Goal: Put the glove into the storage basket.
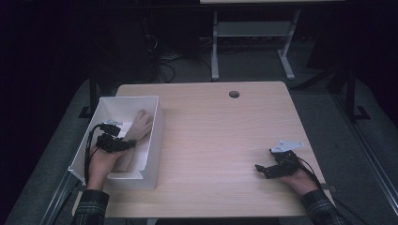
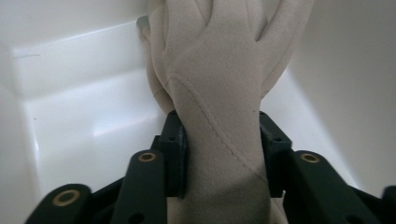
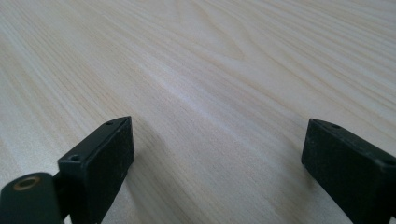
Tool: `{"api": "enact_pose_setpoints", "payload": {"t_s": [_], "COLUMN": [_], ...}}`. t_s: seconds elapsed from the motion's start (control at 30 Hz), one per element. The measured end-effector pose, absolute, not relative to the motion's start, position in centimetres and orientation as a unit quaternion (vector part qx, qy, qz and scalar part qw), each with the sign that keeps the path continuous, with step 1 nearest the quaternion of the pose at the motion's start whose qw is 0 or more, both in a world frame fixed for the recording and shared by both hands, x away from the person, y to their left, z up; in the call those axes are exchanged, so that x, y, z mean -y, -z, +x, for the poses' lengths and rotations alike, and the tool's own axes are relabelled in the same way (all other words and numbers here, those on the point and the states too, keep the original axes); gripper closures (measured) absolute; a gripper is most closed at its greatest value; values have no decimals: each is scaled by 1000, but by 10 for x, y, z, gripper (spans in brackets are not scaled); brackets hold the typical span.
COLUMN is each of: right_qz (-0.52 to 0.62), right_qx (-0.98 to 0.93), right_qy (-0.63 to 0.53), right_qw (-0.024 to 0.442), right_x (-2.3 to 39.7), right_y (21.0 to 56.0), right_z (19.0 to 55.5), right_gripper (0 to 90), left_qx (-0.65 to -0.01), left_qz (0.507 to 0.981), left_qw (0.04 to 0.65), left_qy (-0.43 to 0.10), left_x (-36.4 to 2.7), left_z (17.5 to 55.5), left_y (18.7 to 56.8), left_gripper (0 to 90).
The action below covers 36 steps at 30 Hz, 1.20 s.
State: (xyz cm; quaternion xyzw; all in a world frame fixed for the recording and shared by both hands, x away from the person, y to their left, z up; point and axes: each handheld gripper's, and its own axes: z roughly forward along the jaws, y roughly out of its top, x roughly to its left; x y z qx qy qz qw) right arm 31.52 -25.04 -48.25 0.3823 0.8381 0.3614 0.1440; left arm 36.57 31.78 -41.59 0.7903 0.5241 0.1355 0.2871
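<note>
A beige glove [image 2: 219,79] lies inside a white bin [image 1: 152,140] at the left side of the bench [image 1: 220,140]. In the left gripper view its wrist end runs down between the two black jaws, and its fingers fan out toward the far wall of the bin. A curved seam crosses the cuff. The jaws stand on either side of that cuff, right against the fabric, and the cloth is bunched between them; whether the pads are pressing on it or just resting beside it I cannot tell for sure, though they look snug against it. From the high view the glove shows as a pale shape along the bin's floor, with its fingers pointing to the far end.

The left gripper [image 1: 123,144] is down inside the bin, over the near half of the glove, with the person's left hand [image 1: 101,164] behind it at the bin's near wall. A black cable loops from it over the bin's left rim.

The bin is open at the top, with tall walls, and it sits at a slight angle at the bench's left edge.

Well apart, at the near right of the bench, the right gripper [image 1: 263,169] rests low over the bare wood, held by the right hand [image 1: 300,180]. In the right gripper view its jaws stand wide with nothing between them, only wood grain beyond.

A round hole [image 1: 234,94] sits near the bench's far edge.
</note>
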Motion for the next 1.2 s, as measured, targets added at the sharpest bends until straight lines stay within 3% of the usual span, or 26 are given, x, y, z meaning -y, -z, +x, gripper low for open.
{"api": "enact_pose_setpoints", "payload": {"t_s": [0.3,0.43,0.87,1.2], "right_qz": [381,382,382,381], "right_qx": [-838,-838,-838,-838], "right_qy": [-362,-363,-363,-363], "right_qw": [144,144,144,144], "right_x": [250,250,250,250], "right_y": [483,483,483,483], "right_z": [315,315,315,315], "right_gripper": [86,86,86,86], "left_qx": [-534,-532,-492,-454], "left_qz": [783,777,780,792], "left_qw": [288,306,361,386], "left_qy": [-137,-141,-138,-131], "left_x": [-318,-320,-294,-265], "left_z": [368,366,363,364], "left_y": [417,409,344,319], "left_gripper": [302,217,201,200]}}
